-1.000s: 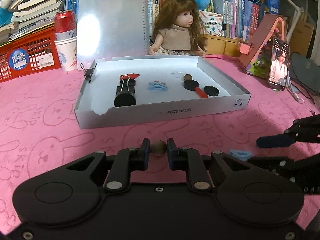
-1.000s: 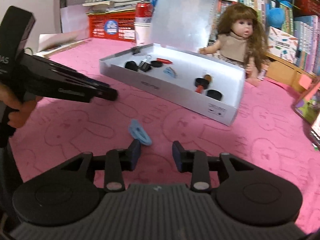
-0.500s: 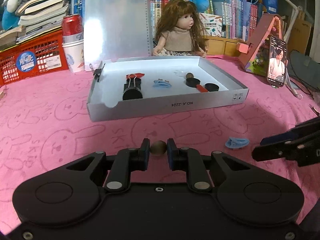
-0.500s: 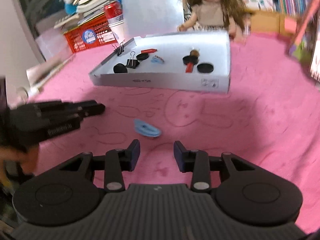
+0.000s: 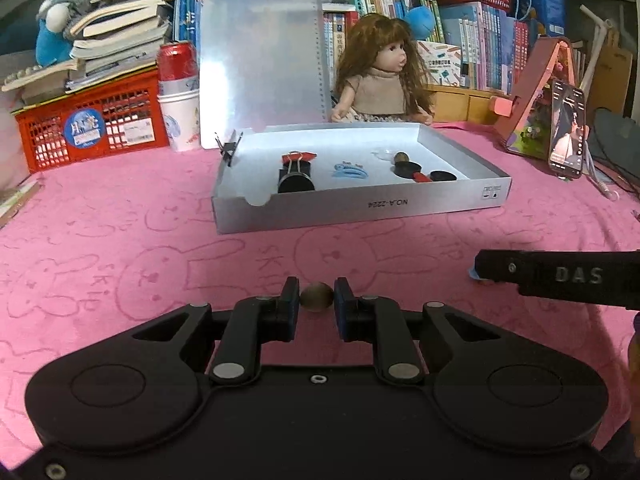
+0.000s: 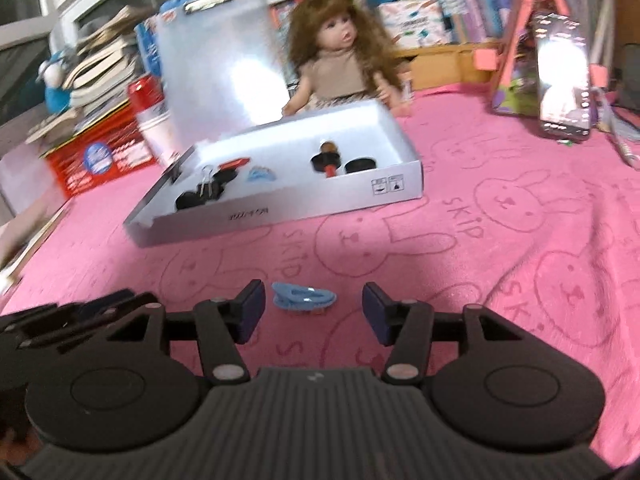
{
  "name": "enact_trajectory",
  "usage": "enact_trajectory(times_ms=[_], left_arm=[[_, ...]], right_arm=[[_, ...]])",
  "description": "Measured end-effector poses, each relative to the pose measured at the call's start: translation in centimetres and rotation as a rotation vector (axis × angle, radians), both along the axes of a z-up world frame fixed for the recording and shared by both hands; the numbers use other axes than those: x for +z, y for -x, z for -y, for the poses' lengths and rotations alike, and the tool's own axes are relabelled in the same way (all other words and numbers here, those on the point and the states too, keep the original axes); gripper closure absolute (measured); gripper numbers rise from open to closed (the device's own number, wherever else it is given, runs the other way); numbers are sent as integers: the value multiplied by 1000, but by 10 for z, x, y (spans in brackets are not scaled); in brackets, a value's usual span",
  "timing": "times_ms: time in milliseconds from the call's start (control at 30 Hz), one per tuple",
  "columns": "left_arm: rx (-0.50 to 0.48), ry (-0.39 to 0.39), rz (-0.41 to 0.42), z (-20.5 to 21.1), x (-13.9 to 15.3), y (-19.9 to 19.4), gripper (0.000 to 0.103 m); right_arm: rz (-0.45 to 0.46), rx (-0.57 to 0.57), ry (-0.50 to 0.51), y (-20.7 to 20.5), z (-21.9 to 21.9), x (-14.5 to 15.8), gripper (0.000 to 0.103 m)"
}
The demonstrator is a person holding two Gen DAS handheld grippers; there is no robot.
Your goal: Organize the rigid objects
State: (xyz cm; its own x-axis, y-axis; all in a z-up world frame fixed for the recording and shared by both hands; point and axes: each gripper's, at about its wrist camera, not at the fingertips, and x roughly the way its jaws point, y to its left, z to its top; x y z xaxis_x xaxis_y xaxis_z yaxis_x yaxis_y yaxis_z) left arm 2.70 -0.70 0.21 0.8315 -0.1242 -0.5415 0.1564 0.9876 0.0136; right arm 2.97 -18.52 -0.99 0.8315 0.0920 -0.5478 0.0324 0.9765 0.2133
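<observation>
My left gripper (image 5: 316, 300) is shut on a small brown ball (image 5: 317, 297) and holds it over the pink cloth in front of the white box (image 5: 360, 208). In the box lie a black binder clip (image 5: 295, 174), a blue hair clip (image 5: 349, 171), a brown ball, black discs and a red piece. My right gripper (image 6: 313, 306) is open, its fingers on either side of a blue hair clip (image 6: 303, 299) lying on the cloth. The right gripper's body shows at the right of the left wrist view (image 5: 560, 276).
A doll (image 5: 378, 76) sits behind the box, next to an upright clipboard (image 5: 262, 64). A red crate (image 5: 88, 124), a can on a cup (image 5: 178, 92) and books stand at the back left. A phone (image 5: 566, 132) leans at the right.
My left gripper has drawn back from the box with the ball still held. My right gripper has swung over the blue hair clip and opened wider around it.
</observation>
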Motion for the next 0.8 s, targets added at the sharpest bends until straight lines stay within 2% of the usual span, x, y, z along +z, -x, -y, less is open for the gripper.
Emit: enact_trajectory(times_ms=[67,233,267,367,433,533,733,800], left_arm=[[-1,-9,7,-1,-2,2,84],[-1,-6,20,-2,-5,5,82],[6,-5,23,-2,-5,5,78],[30,11,26,-1,-5,4,62],[44,32,24,-3,-5,4,61],[71,52,16,-4,-6,4,58],[117,80,-17,-4,-9,3,57],[123,85,-14,-2,-7,4,57]], right_arm=[[27,-30,50,2,-7,-5,35],[48,-32,87,2,-18,-11,35],[55,-30,91,2,-20,-11,37],[69,-19,98,3,-21,-12,52],[77,-1,118,5,-24,-12,56],[88,17,152,6,-25,-12,54],[95,1,110,10,-17,-9,48],[105,-1,107,12,-15,-8,42]])
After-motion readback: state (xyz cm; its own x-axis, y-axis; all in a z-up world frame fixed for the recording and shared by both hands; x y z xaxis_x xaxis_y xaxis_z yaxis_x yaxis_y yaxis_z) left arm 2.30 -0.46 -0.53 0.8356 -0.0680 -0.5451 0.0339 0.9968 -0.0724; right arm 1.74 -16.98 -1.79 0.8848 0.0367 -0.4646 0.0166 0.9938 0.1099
